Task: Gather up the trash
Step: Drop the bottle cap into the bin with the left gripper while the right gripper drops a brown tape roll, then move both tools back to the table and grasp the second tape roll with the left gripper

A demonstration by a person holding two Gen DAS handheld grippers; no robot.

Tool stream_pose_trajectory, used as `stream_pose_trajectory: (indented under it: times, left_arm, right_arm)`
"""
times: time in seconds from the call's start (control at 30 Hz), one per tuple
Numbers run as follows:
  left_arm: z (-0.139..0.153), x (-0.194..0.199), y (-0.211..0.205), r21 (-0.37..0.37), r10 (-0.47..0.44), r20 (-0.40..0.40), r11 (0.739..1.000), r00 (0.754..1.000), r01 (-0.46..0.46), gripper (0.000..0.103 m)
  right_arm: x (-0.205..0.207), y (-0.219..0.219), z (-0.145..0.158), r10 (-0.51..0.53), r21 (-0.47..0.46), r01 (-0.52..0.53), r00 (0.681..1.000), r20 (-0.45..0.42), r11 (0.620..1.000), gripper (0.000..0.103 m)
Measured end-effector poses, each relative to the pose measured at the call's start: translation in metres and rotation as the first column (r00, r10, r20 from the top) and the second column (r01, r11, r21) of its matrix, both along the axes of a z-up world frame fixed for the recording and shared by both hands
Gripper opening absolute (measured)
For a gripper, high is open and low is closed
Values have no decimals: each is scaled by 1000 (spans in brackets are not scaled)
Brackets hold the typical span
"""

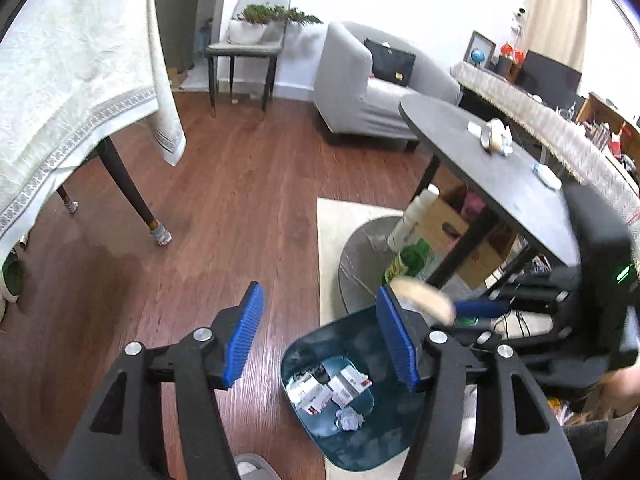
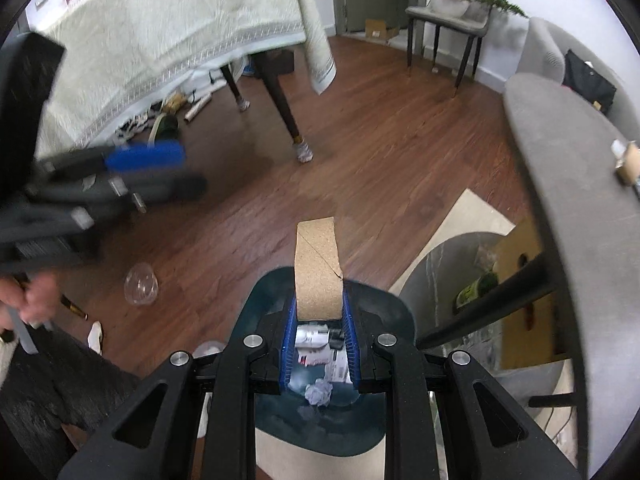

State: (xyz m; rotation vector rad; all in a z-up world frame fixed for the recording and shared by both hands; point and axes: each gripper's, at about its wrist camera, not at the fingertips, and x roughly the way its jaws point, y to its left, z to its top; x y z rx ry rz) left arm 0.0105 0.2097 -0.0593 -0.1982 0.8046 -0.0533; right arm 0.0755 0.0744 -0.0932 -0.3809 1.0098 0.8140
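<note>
A dark teal trash bin stands on the floor holding small white boxes and a crumpled paper ball. My right gripper is shut on a cardboard tape-roll core and holds it right above the bin; the core shows blurred in the left wrist view. My left gripper is open and empty above the bin's left edge. More trash lies on the dark oval table.
A clear plastic cup and white scraps lie on the wood floor. A table with a pale cloth stands left, with clutter beneath it. A grey sofa, a chair and a cardboard box are around.
</note>
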Motion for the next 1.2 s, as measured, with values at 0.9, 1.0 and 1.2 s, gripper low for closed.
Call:
stream_pose_trajectory:
  times: [0.9, 1.0, 1.2]
  left_arm:
    - [62, -16, -15, -36, 16, 248, 999, 969, -7, 71]
    - [67, -16, -20, -41, 18, 271, 999, 962, -7, 72]
    - [75, -12, -34, -42, 18, 300, 999, 954, -6, 74]
  right_arm:
    - [-16, 0, -85, 65, -238, -105, 983, -171, 966, 36]
    - [-16, -6, -83, 70, -231, -109, 983, -170, 967, 37]
    - [-16, -17, -66, 65, -193, -93, 987, -146, 977, 37]
